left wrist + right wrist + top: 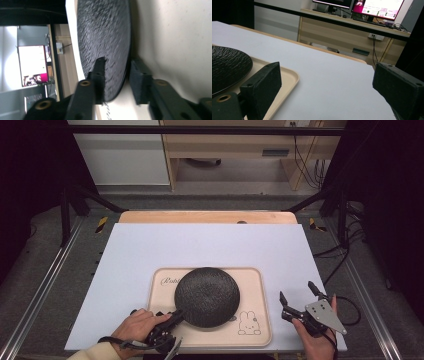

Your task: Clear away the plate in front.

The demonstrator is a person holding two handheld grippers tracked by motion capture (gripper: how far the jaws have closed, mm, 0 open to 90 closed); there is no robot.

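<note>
On the desk (125, 265), near its front edge, a beige tray (260, 290) with a rabbit print carries a black textured plate (207, 296), which lies flat at the tray's centre-left. The work in hand appears to be setting this plate down on the tray and letting it go.

To complete this step well, keep the left tongs (176, 316) level with the plate rim while the pads separate, so the plate is not tipped or dragged. Widen the gap until both pads stand clear of the rim, then draw the tool straight back along its own axis, towards the front edge of the desk. Avoid any lift during withdrawal; the lower pad lies between the plate's underside and the tray surface and could lever the plate upward.

Left tongs: partly open, straddling the near left rim of the plate. In the left gripper view, one pad (99, 80) lies against the plate's textured upper face, and the other pad (140, 82) stands just off the rim on the tray side with a narrow gap showing. The grip reads as released.

Right tongs (298, 297): spread wide and holding nothing. They hover over bare desk just beside the right edge of the tray, apart from the plate.
</note>
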